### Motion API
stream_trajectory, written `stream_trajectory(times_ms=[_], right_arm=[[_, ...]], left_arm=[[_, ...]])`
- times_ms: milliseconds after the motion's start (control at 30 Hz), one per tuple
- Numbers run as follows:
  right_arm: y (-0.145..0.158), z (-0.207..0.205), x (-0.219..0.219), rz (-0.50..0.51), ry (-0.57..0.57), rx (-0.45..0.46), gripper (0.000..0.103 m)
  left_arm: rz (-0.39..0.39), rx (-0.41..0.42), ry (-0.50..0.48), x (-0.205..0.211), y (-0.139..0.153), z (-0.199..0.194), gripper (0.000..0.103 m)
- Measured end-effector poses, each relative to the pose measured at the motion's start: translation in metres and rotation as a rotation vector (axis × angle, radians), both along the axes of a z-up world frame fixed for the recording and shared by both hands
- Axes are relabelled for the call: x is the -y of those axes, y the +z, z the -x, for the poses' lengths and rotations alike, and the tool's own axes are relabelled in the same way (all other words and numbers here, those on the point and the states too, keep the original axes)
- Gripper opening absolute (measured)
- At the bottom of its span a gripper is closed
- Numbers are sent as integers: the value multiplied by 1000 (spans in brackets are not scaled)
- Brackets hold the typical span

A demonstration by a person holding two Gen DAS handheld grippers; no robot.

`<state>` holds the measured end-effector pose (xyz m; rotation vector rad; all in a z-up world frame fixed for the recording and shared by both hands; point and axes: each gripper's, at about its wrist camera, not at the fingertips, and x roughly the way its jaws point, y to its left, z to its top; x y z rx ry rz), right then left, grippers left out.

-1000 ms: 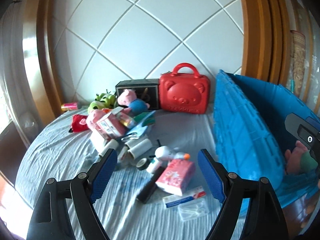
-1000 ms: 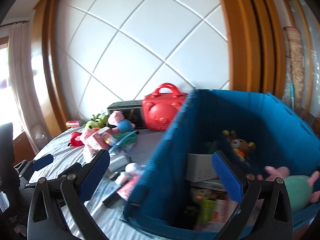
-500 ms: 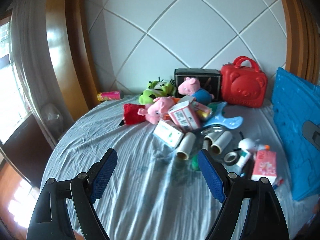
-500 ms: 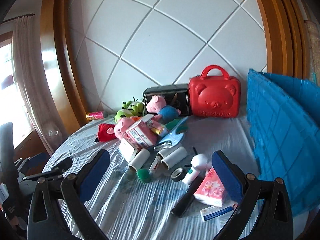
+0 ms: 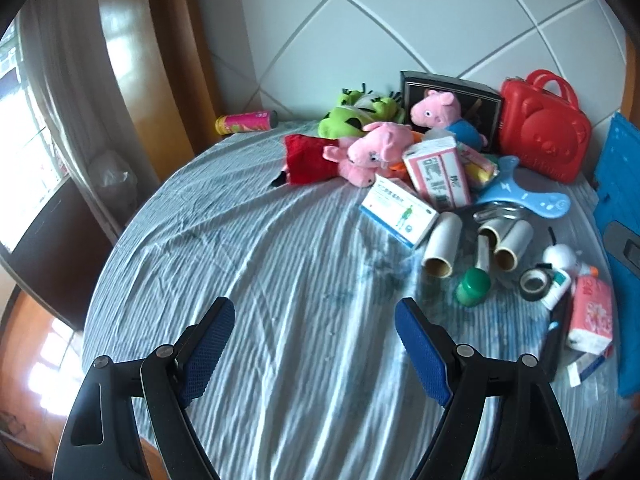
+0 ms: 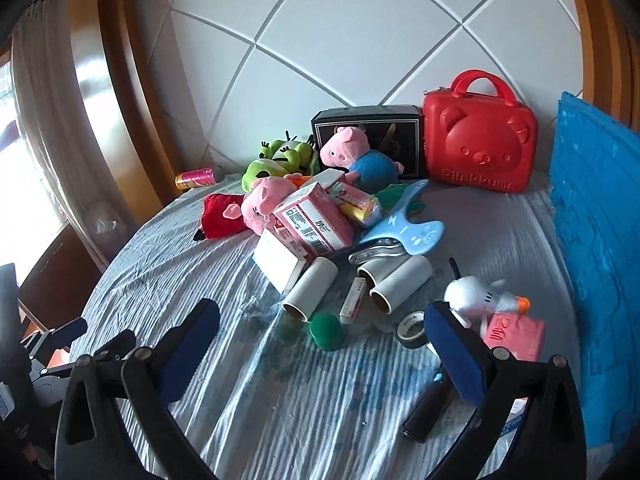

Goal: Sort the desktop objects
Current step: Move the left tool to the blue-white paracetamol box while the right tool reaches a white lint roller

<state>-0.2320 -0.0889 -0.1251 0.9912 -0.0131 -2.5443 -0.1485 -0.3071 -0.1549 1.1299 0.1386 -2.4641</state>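
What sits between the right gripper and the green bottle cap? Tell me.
Nothing: in the right wrist view only bare wrinkled sheet separates the open right gripper from the green bottle cap, just beyond its fingertips.

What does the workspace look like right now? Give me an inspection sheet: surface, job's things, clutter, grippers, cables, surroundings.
Surface: table under a wrinkled pale blue cloth, bare at the near side.
Job's things: pig plush toys, green plush, pink boxes, three cardboard rolls, green cap, tape roll, white duck toy, all in a heap at the far side.
Clutter: red bear case and black box against the wall; pink can at the far edge.
Grippers: left gripper and right gripper open, empty.
Cables: nothing seen.
Surroundings: blue bin at right, tiled wall, wood frame, curtain.
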Motion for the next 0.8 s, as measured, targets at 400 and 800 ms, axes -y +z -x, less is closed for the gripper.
stream_trajectory(times_ms=[400, 800], right_arm=[[7, 54, 111, 50, 0, 46, 103], [-6, 140, 141, -11, -123, 108, 103]], left_arm=[[31, -16, -48, 110, 11, 59, 83], [9, 20, -124, 165, 1, 163, 83]])
